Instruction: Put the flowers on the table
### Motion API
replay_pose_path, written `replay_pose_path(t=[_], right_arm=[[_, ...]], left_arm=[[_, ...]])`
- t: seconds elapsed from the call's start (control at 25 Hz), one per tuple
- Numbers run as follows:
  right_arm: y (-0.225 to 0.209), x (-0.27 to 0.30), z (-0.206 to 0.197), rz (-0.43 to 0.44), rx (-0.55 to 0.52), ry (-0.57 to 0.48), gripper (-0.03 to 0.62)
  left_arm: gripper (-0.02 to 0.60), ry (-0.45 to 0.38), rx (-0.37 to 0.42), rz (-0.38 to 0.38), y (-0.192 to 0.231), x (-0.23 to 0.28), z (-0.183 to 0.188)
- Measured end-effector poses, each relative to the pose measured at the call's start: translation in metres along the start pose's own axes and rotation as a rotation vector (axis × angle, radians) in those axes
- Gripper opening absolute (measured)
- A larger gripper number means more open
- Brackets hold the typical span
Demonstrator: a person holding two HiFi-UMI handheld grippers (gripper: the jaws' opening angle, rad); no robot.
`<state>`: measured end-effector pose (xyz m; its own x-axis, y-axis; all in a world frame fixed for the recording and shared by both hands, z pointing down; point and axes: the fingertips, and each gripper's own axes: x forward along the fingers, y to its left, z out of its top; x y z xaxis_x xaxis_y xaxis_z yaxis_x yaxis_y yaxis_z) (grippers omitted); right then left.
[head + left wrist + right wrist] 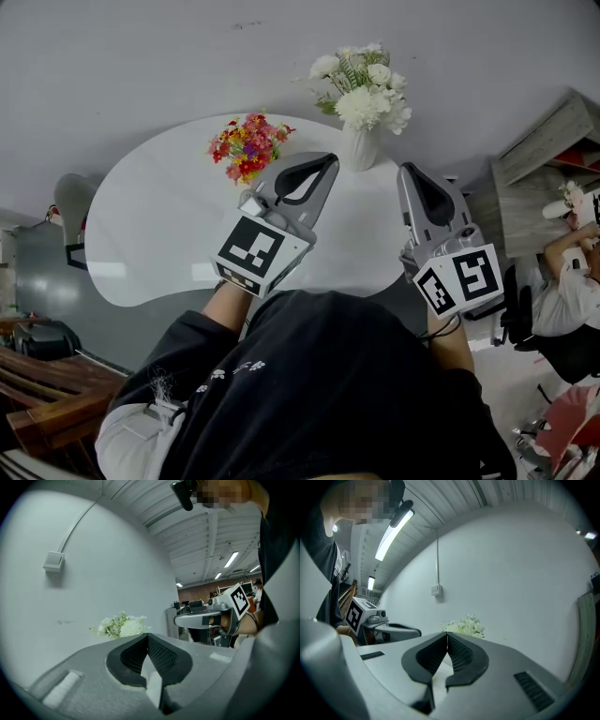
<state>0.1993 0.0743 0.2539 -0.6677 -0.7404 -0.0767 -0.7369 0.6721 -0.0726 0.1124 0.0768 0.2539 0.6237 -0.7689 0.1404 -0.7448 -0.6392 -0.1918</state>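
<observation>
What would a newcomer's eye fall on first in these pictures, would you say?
A white bouquet in a white vase stands at the far side of the pale table, a small red-and-yellow bunch to its left. Nearer, the left gripper and right gripper point toward them, both shut and empty.

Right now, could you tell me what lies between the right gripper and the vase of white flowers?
Nothing: in the head view, only bare white table separates the right gripper, its jaws shut, from the vase.
</observation>
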Motion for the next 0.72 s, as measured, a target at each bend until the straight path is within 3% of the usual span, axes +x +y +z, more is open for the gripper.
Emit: replay_pose_path(t=[0.72], right_arm=[[-0.004, 0.016, -0.013, 0.013, 0.032, 0.009, 0.014]], left_arm=[[-0.002, 0.023, -0.030, 0.074, 0.015, -0.015, -0.013]])
